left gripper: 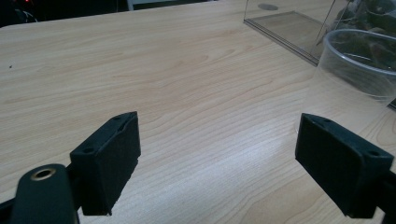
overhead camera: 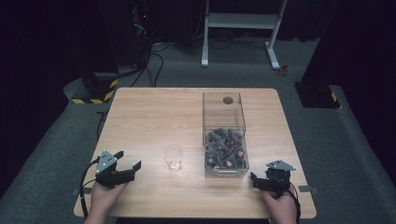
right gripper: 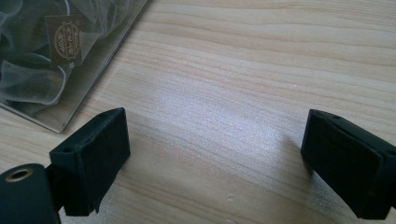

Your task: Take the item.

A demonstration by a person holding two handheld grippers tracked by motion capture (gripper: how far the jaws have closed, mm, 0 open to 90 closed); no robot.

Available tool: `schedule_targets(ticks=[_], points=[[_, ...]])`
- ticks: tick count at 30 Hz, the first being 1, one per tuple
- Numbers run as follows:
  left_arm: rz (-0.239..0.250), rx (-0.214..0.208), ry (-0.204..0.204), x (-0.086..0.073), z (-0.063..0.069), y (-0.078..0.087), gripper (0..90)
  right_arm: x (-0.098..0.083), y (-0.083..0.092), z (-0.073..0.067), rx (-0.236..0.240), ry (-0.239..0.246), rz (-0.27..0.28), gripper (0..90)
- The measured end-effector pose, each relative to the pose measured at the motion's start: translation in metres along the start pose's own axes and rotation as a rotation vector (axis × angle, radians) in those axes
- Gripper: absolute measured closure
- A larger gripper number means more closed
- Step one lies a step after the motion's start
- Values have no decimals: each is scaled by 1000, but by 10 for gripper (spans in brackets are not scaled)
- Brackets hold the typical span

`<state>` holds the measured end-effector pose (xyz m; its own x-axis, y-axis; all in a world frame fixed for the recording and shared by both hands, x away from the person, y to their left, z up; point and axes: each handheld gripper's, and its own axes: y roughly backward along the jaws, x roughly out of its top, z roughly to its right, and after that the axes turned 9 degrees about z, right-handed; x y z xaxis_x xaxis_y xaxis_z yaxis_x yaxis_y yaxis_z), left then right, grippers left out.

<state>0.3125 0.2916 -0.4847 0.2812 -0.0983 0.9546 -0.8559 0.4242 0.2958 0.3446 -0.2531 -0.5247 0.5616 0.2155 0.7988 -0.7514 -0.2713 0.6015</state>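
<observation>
- We take the clear acrylic box (overhead camera: pixel 224 135) on the wooden table (overhead camera: pixel 154 112) as our landmark; it stands right of the table's middle, its near half heaped with small sachets (overhead camera: pixel 226 148).
- In the right gripper view one sachet carries a brown square tag (right gripper: pixel 65 38) with a round gold emblem; the lettering on it is too small for us to read.
- We see no other writing or brand on the box, the cup or the grippers.
- We count one box, one clear plastic cup (overhead camera: pixel 173 157), two grippers and two hands; the sachets are too tangled for us to count.
- The cup stands upright just left of the box's near end, apart from its wall.
- The left gripper (overhead camera: pixel 130 164) sits well left of the box, near the table's front edge, with the cup between it and the box; its jaws stand wide apart with nothing but bare wood between them.
- In the left gripper view the cup's rim (left gripper: pixel 359 60) rises just beyond the jaw on that view's right, not touching it.
- The right gripper (overhead camera: pixel 254 179) sits just beside the box's near right corner, low over the table; its jaws also stand wide apart and hold nothing.
- In the right gripper view the box's corner (right gripper: pixel 60 126) lies just ahead of the jaw on that view's left, apart from it.
</observation>
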Motion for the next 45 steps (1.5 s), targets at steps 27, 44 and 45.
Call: schedule_targets(ticks=[27,44,45], points=[[-19,-83,32,20,15,-5,176,0,0,0,5,7,2,80],[-4,-116,7,37,33,-14,173,0,0,0,5,4,2,80],[-3,-120,-6,38,34,-15,174,0,0,0,5,4,2,80]])
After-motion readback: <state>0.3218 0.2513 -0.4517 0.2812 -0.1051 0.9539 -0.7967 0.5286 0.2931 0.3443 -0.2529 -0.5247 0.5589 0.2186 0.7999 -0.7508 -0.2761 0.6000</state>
